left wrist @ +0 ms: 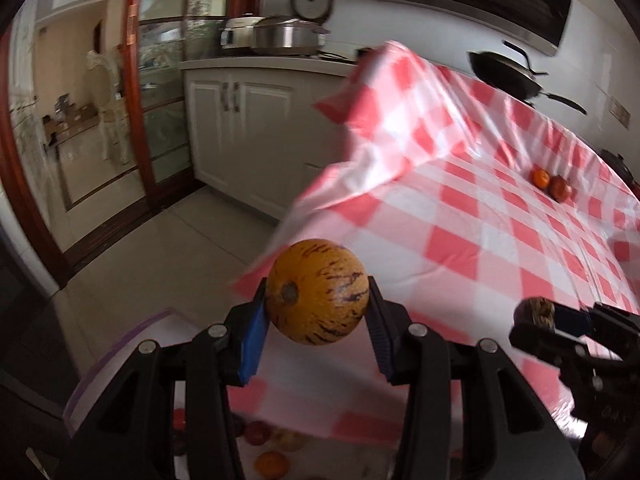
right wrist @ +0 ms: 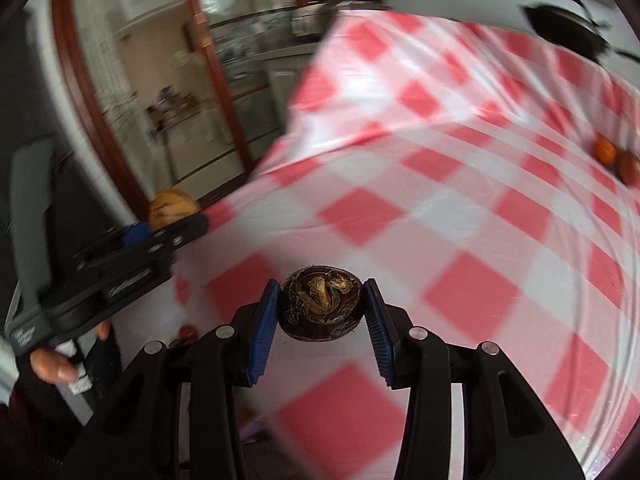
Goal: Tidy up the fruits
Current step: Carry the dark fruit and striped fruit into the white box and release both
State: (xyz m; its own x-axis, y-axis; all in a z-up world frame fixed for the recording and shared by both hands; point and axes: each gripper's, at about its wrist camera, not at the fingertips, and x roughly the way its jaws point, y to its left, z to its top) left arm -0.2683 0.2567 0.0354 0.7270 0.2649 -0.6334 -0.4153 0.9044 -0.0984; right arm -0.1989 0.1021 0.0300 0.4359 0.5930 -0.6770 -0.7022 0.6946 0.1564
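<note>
My left gripper (left wrist: 318, 296) is shut on a round yellow-orange fruit with purple streaks (left wrist: 317, 291), held above the near left corner of the table. My right gripper (right wrist: 321, 305) is shut on a dark brown water chestnut (right wrist: 320, 307), held over the red-and-white checked tablecloth (right wrist: 440, 200). The right gripper also shows at the right of the left wrist view (left wrist: 538, 316), and the left gripper with its fruit (right wrist: 173, 207) shows at the left of the right wrist view. An orange (left wrist: 540, 177) and a red fruit (left wrist: 560, 189) lie together far on the cloth.
Below the left gripper a clear bag (left wrist: 120, 344) holds several fruits (left wrist: 272, 462). A black pan (left wrist: 508, 76) sits at the table's far edge. White cabinets (left wrist: 240, 136) with pots (left wrist: 280, 36) stand behind, and a glass door (left wrist: 160, 100) is at the left.
</note>
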